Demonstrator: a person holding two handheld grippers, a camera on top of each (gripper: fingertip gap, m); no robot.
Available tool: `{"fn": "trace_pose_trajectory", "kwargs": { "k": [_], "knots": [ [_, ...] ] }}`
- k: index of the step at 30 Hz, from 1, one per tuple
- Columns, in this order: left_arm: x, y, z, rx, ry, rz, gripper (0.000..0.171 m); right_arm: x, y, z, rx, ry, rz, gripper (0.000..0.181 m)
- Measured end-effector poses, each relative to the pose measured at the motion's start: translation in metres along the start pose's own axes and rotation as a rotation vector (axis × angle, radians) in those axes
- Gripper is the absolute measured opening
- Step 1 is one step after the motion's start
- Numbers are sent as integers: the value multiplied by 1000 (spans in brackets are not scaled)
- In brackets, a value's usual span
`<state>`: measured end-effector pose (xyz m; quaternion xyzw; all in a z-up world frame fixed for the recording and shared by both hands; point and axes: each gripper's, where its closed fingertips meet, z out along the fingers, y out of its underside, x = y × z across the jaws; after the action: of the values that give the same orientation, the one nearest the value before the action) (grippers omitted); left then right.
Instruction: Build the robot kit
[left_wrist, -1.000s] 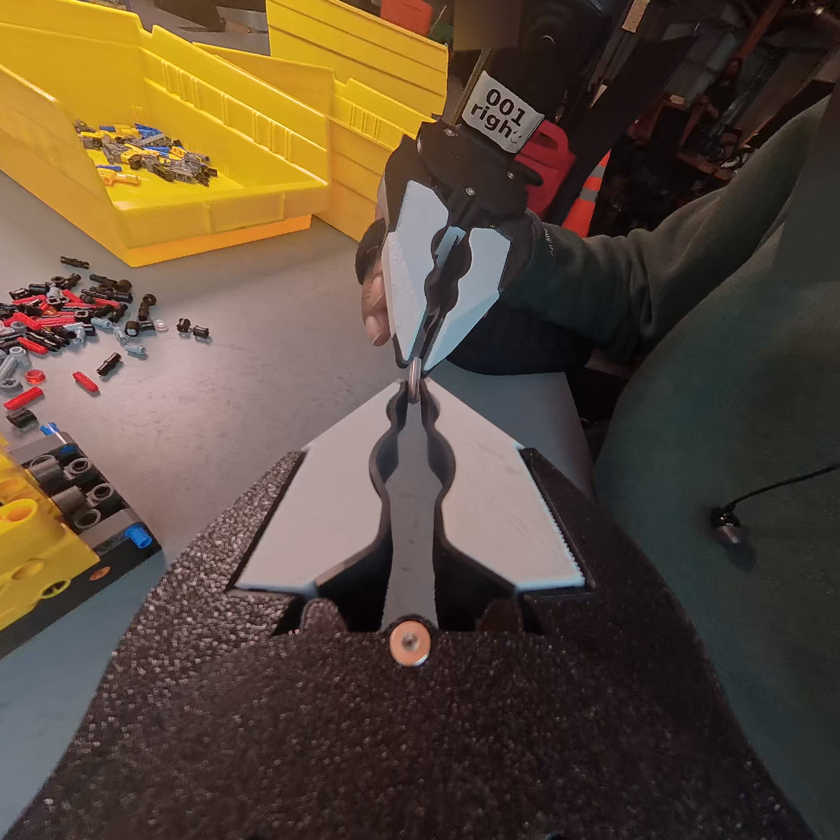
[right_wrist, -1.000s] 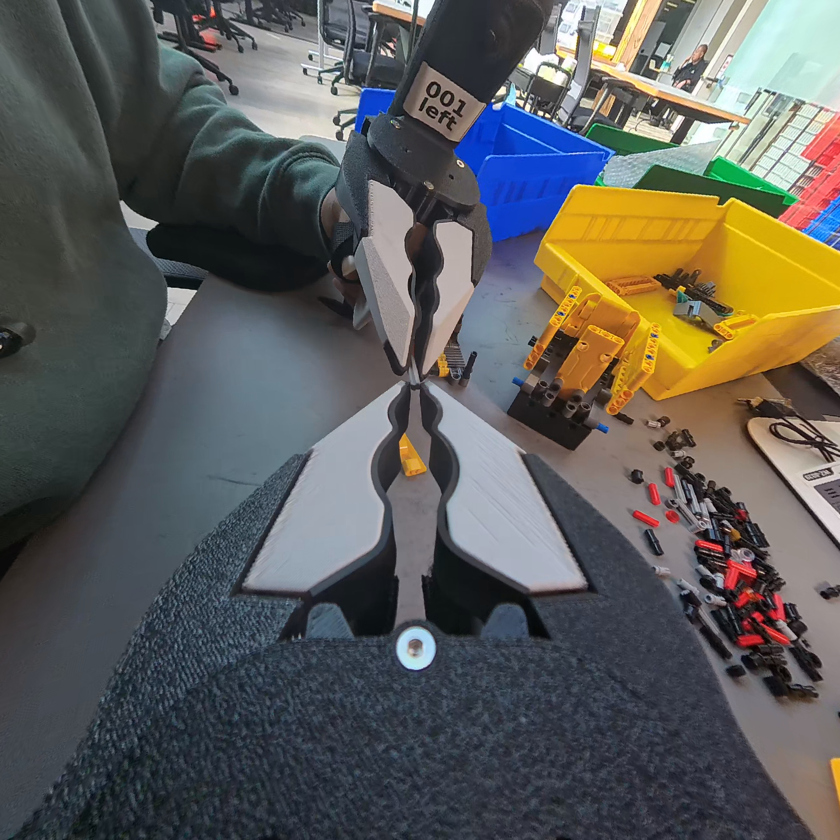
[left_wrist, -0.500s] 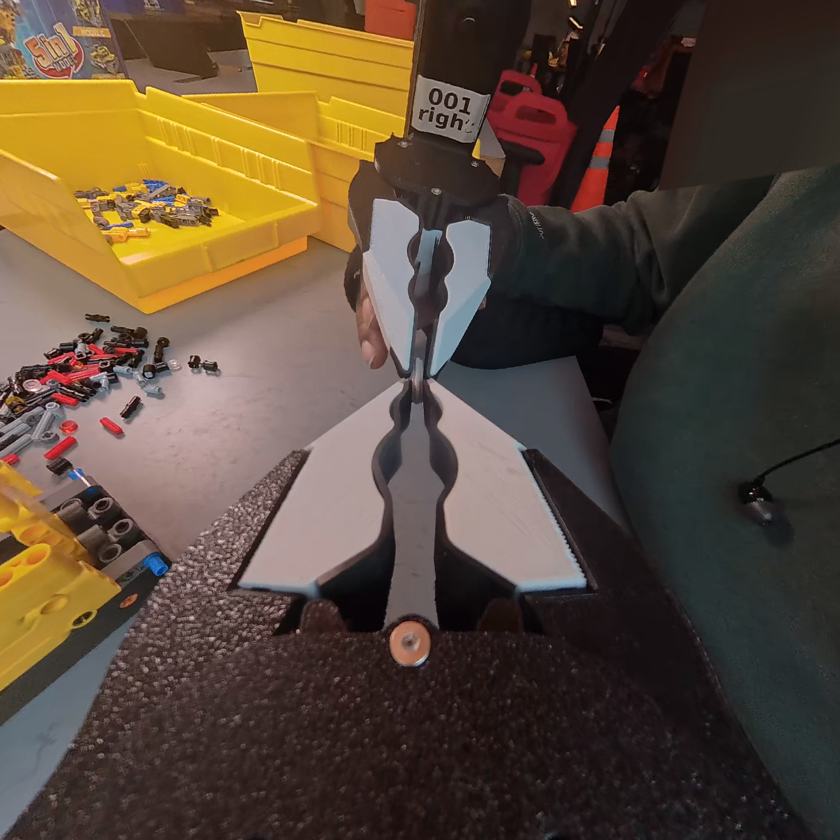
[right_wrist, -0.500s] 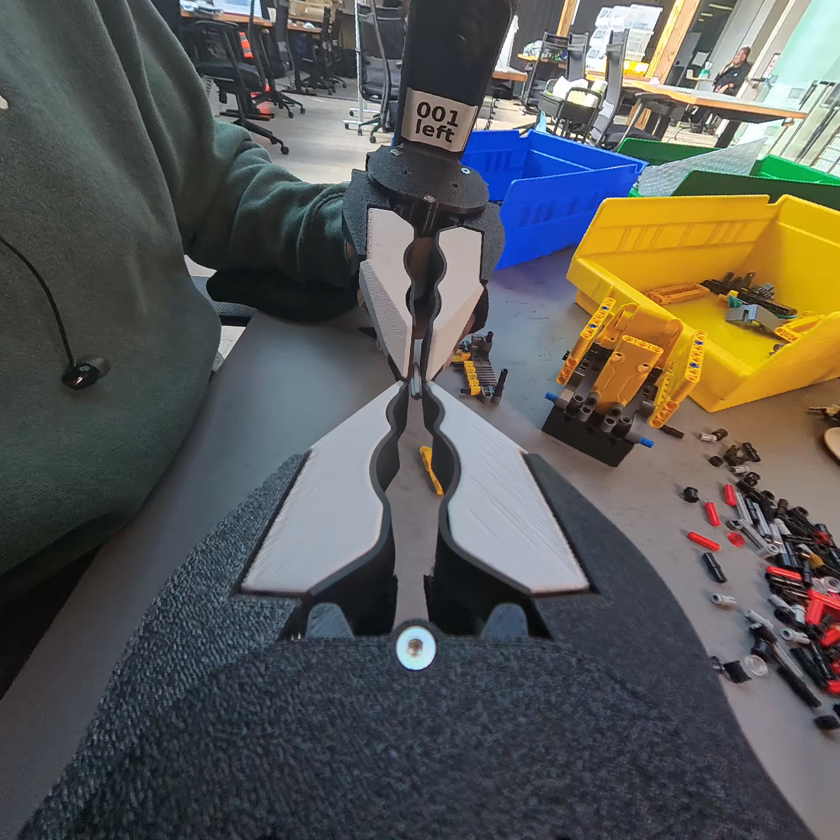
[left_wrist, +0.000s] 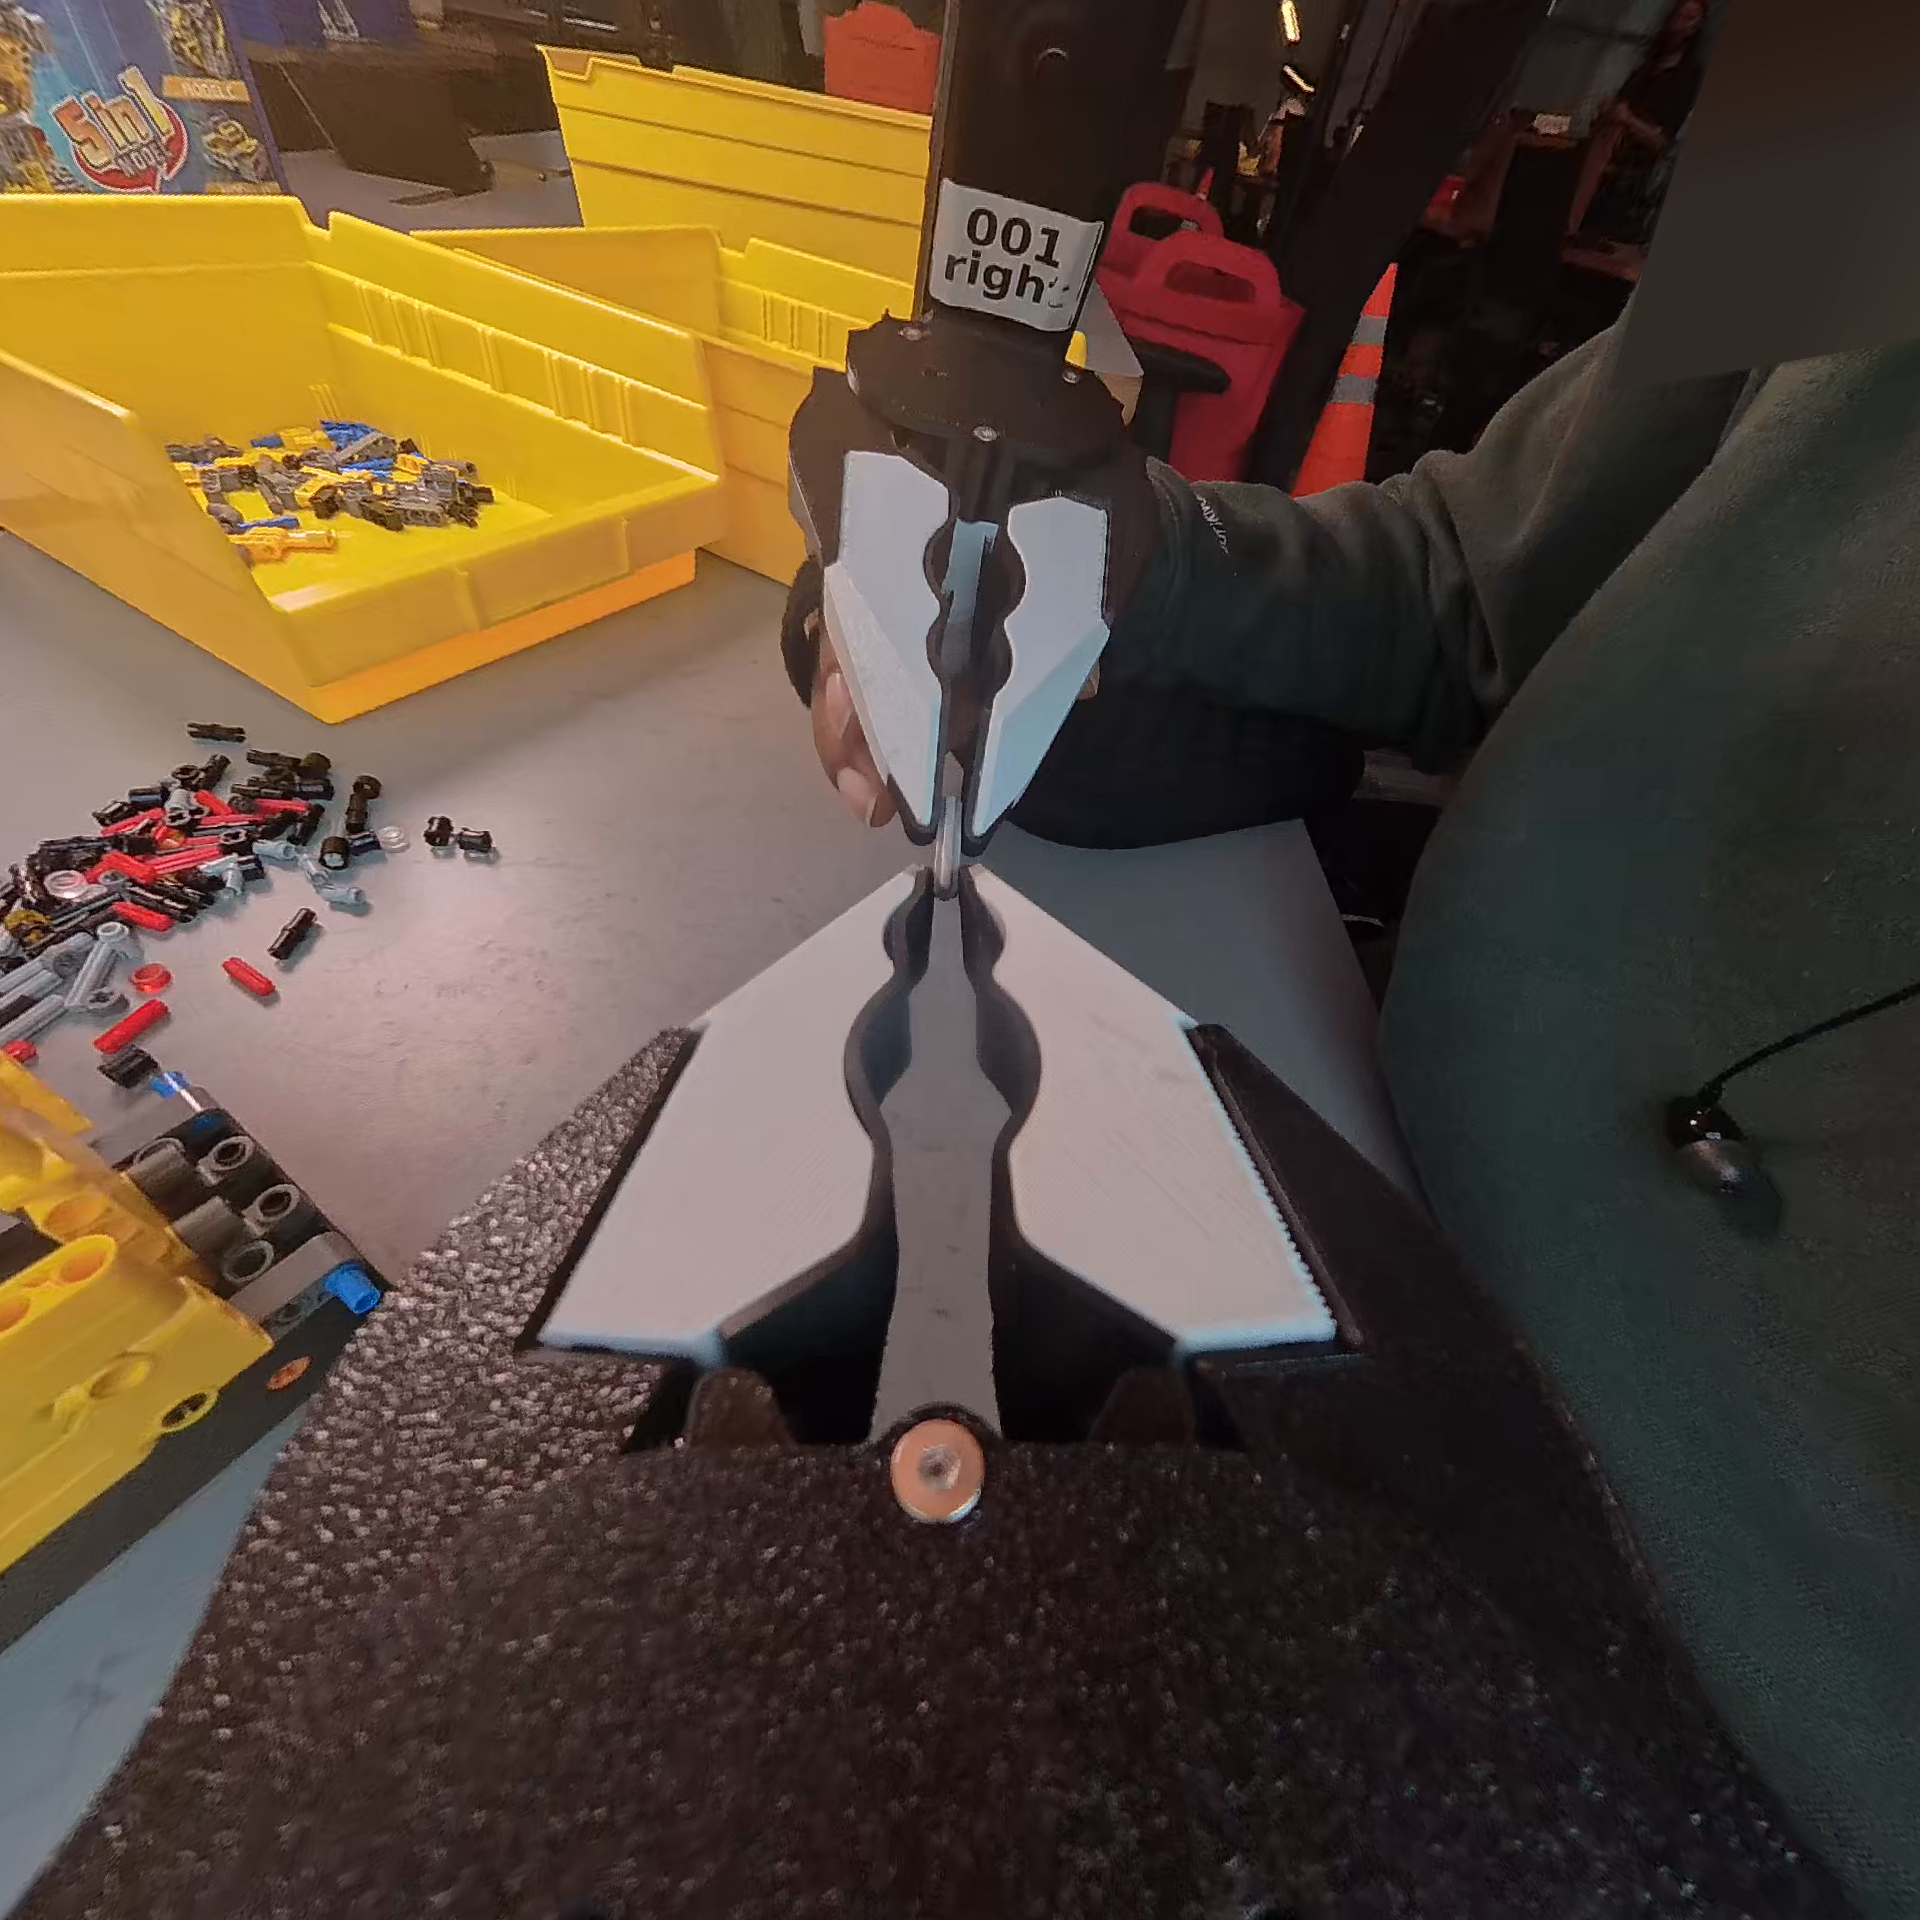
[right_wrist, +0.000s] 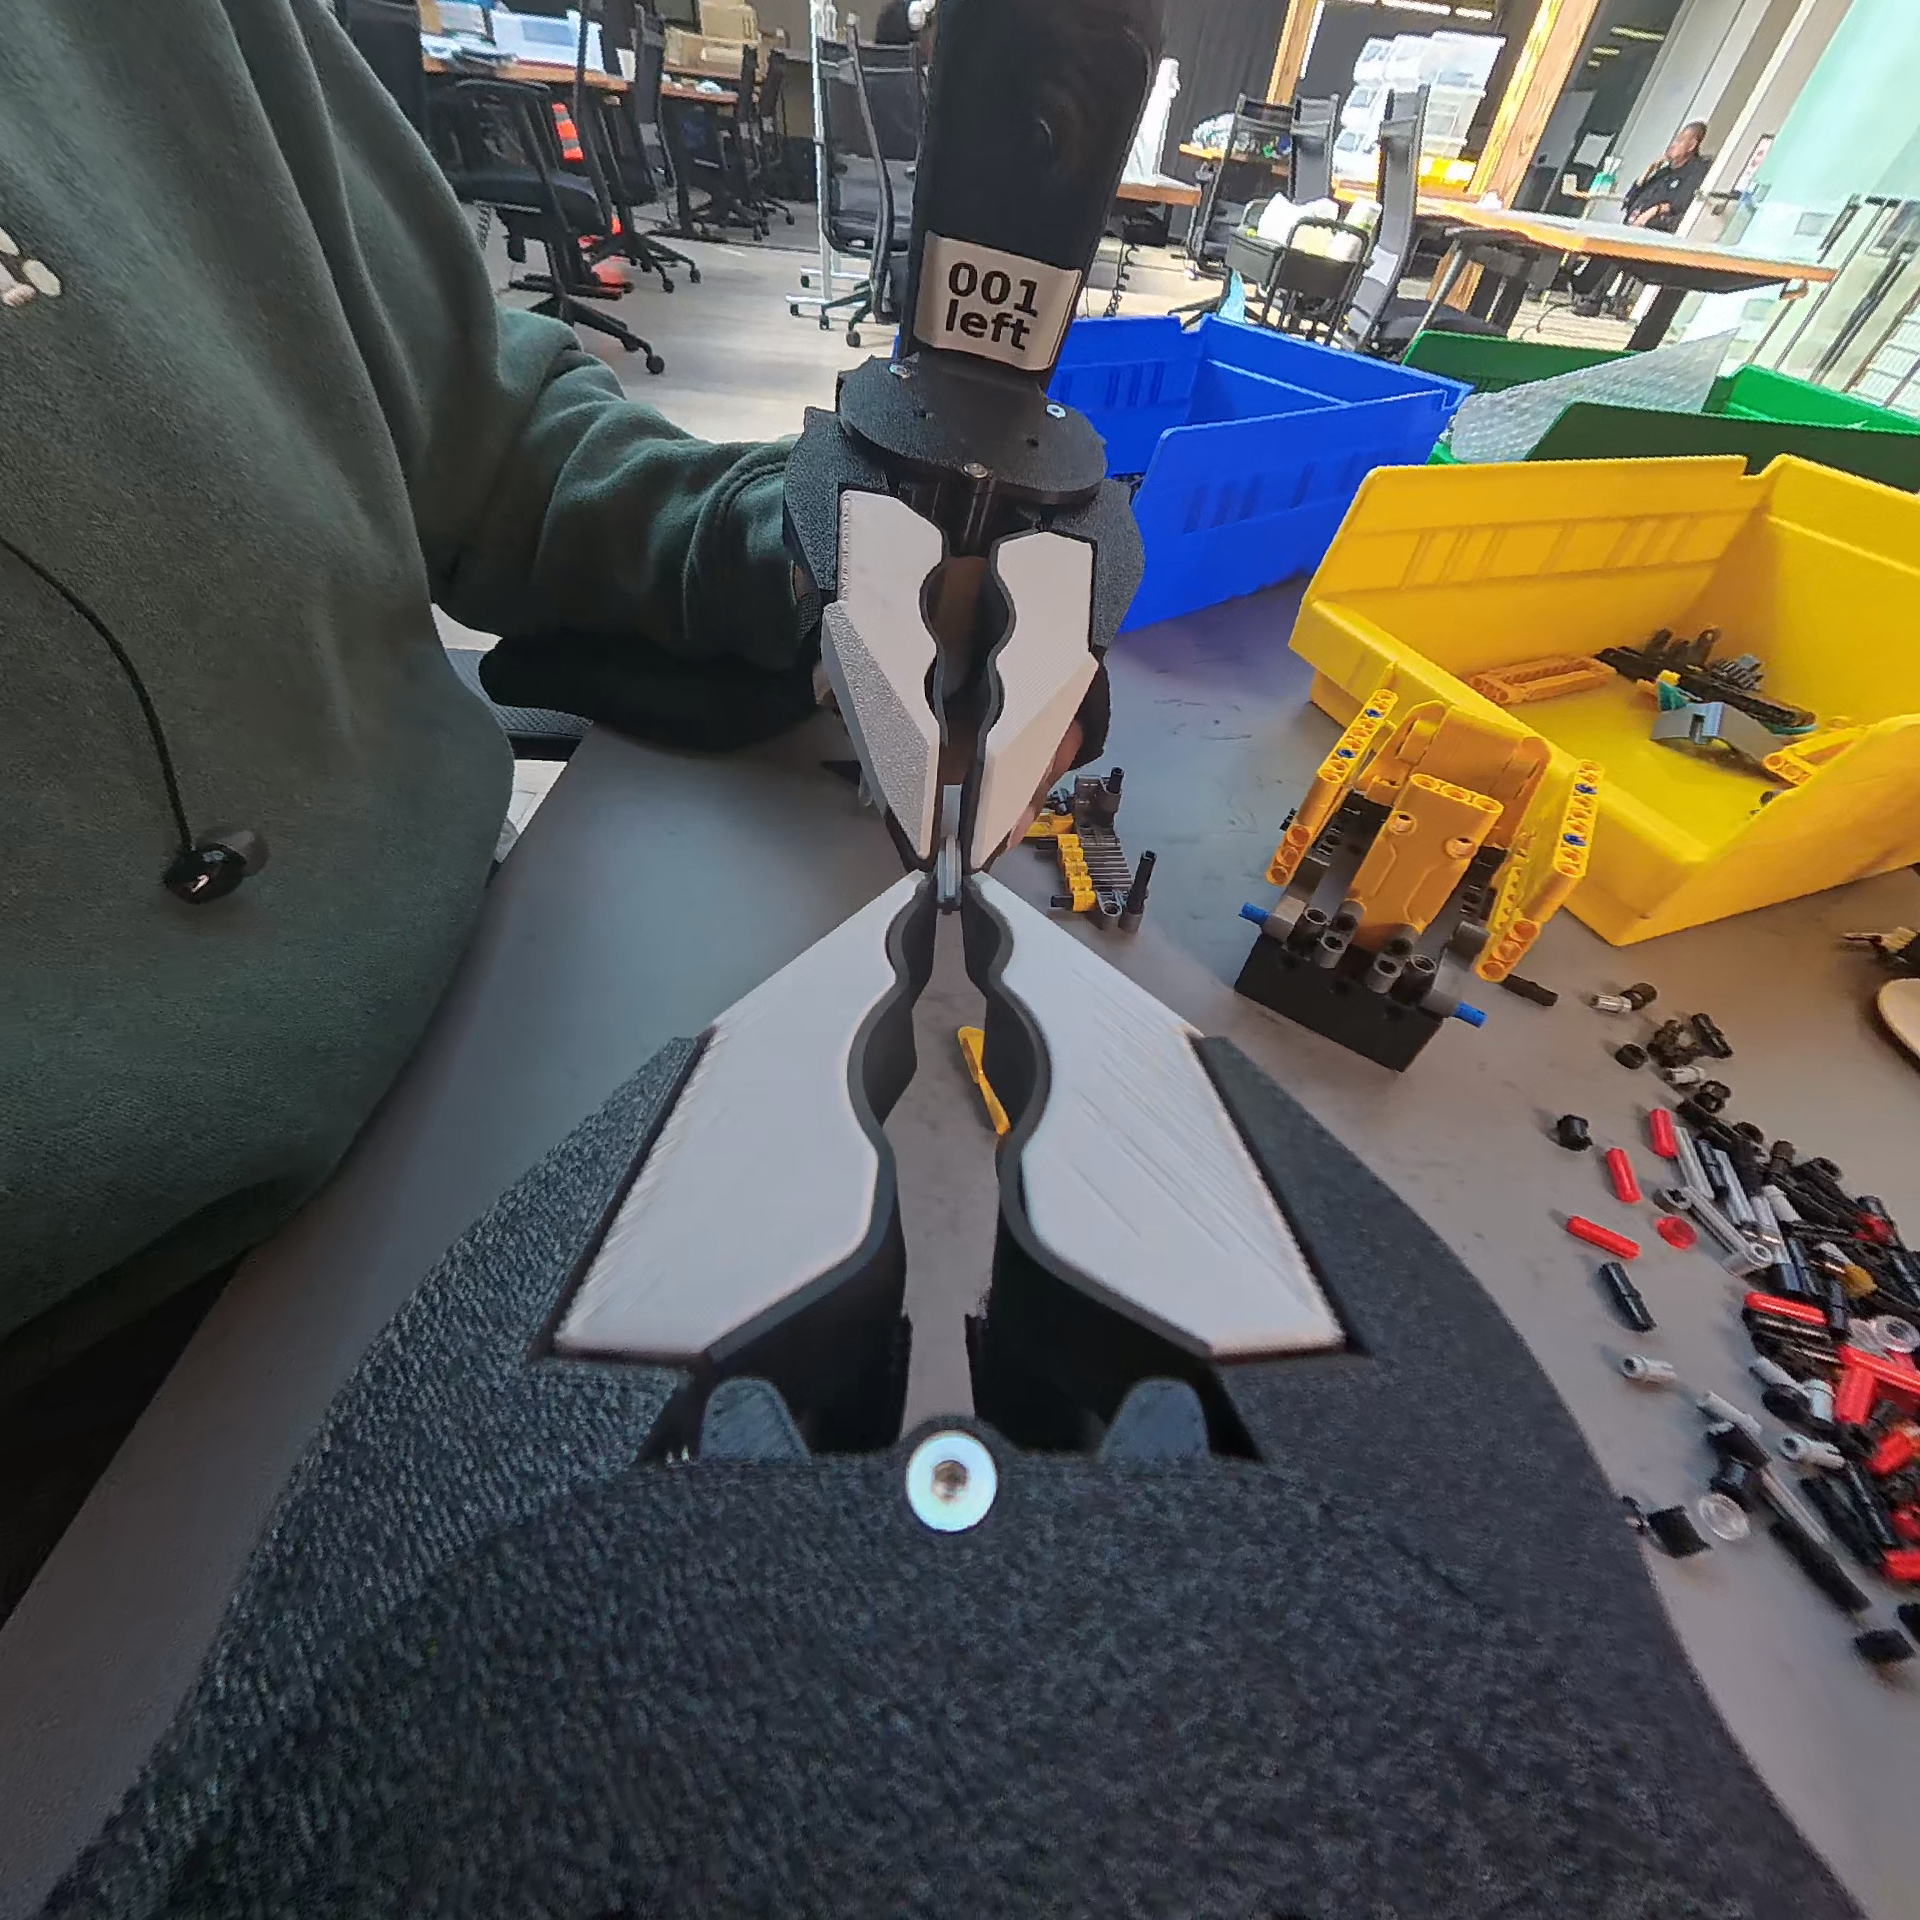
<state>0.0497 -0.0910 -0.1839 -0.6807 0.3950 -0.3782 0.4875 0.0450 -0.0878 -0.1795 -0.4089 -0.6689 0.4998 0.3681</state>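
While both bear white stickers, left gripper (left_wrist: 943, 902) & right gripper (right_wrist: 948, 902) pinch 1 small grey piece (right_wrist: 949, 864).

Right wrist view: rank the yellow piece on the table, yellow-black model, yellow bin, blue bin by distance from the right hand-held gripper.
From the right hand-held gripper:
1. yellow piece, just below the fingers.
2. yellow-black model, to the right.
3. yellow bin, behind the model.
4. blue bin, far back.

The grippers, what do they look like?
Each gripper has two pale grey pointed fingers with wavy black inner edges, on a bumpy black body with a silver screw. A white sticker wraps each black handle. The person wears green sleeves.
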Motion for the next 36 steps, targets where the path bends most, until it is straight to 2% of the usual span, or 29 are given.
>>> {"fn": "trace_pose_trajectory", "kwargs": {
  "k": [7, 11, 36],
  "knots": [
    [0, -3, -2, 12, -4, 8, 4, -1, 2, 2, -2, -6, 9, 8],
    [1, -1, -1, 3, 3, 8, 4, -2, 2, 3, -6, -8, 5, 4],
    [-1, 4, 0, -8, 12, -31, 4, 0, 8, 7, -41, 14, -8, 3]
  ]
}}
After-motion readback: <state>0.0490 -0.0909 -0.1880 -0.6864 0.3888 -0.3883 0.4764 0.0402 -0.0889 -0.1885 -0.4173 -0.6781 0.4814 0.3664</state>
